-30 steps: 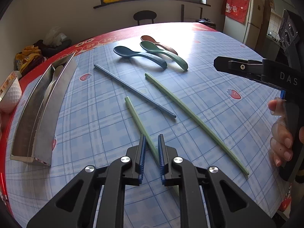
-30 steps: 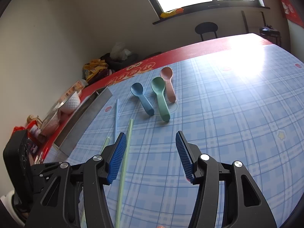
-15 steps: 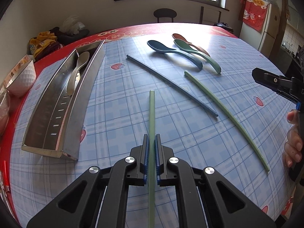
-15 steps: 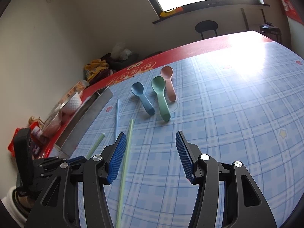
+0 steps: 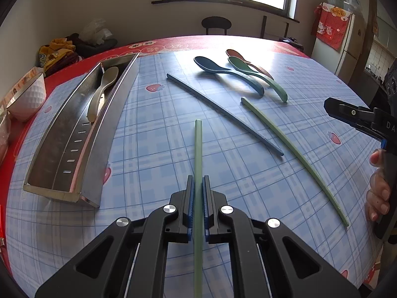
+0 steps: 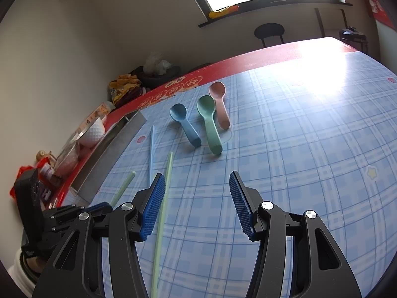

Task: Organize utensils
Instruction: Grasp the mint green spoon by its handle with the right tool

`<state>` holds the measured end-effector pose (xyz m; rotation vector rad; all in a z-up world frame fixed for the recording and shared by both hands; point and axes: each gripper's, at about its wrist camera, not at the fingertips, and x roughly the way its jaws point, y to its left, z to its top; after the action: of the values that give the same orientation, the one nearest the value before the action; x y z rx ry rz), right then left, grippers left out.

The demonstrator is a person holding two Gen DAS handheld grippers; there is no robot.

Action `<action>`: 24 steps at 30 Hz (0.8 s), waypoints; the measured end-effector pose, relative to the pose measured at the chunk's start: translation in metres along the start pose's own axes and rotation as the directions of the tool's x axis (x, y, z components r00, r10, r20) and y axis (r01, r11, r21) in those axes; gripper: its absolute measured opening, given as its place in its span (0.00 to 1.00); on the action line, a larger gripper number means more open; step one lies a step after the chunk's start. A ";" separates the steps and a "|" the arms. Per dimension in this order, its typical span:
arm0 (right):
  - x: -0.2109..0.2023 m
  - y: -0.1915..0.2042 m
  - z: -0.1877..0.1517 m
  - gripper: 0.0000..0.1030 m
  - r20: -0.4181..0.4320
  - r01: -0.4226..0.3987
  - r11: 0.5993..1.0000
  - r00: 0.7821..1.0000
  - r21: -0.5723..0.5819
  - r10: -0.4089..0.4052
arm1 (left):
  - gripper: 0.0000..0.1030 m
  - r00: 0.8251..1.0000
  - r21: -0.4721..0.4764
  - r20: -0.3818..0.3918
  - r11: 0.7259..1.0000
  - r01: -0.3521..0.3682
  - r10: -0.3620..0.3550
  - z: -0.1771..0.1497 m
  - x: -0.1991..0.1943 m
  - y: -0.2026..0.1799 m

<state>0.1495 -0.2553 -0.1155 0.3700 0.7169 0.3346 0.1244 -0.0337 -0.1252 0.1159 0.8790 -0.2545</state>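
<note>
My left gripper (image 5: 198,193) is shut on a green chopstick (image 5: 198,149) and holds it above the table, pointing forward. It also shows in the right wrist view (image 6: 122,188). A second green chopstick (image 5: 292,149) and a blue chopstick (image 5: 223,110) lie on the table. Blue (image 5: 223,70), green (image 5: 258,78) and pink (image 5: 248,62) spoons lie beyond them. A steel tray (image 5: 49,173) at the left holds a beige spoon (image 5: 101,92). My right gripper (image 6: 197,203) is open and empty, above the table, with the lying green chopstick (image 6: 163,198) by its left finger.
A white bowl (image 5: 27,96) and packets stand at the table's left edge beside the tray. A chair (image 5: 215,24) stands beyond the far edge. The right gripper and the hand holding it (image 5: 379,191) show at the right of the left wrist view.
My left gripper closed on the green chopstick, lifted it off the table and turned left toward the tray. The right gripper has stayed open and still.
</note>
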 end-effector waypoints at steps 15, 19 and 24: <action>0.020 0.030 0.012 0.51 -0.091 0.063 0.981 0.993 -0.184 -0.081 | 0.06 0.995 -0.089 0.101 0.996 0.027 -0.018 -0.002 -0.018 0.017; 0.029 0.043 0.031 0.50 -0.057 0.120 0.950 0.988 -0.290 -0.142 | 0.06 0.993 -0.091 0.114 0.995 0.031 -0.021 -0.002 -0.021 0.018; 0.064 0.044 0.049 0.31 -0.046 0.238 0.904 0.962 -0.355 -0.271 | 0.06 0.992 -0.094 0.123 0.995 0.034 -0.022 -0.002 -0.022 0.018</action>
<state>0.2210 -0.1997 -0.0988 -0.0772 0.7723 0.2246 0.1139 -0.0120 -0.1096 -0.0013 0.7701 -0.2424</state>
